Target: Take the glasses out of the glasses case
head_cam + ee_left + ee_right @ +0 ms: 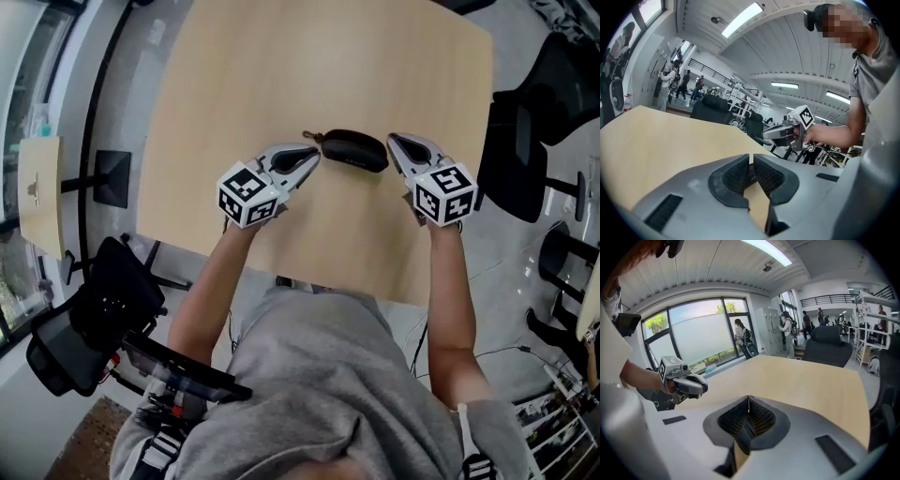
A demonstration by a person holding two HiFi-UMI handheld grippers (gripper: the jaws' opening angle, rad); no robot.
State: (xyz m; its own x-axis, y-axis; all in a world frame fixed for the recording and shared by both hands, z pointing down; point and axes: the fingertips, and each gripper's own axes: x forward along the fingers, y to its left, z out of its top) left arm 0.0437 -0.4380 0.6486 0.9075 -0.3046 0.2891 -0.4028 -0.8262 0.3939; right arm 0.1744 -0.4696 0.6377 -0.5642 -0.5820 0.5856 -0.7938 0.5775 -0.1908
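Since the glasses case is shut and lies flat on the table w/ its long axis running 9-to-3, the grippers sit one at each end. The left gripper is at the case's 9 o'clock and the right gripper at its 3 o'clock. Both tips are just beside the ends; contact isn't clear from the head view. That flanking setup prob. lets one side brace the case while the other works the opening.

The glasses aren't visible, presumably inside, so the task looks to be at its start.

L jaws: pads together bar a hairline slit, nothing gripped as far as its own view shows. R jaws: closed tight, also empty. Closed tips suit nudging or bracing. Either would have to open before it could take a lid edge or the small tab at the case's 9–10 o'clock end, poss. a zip pull, too small to tell.

Both grippers tilt down toward the tabletop, tips converging toward the person's 12 o'clock, case centred btw them. The shell looks smooth, so it's likely to slide if pushed from one side only.
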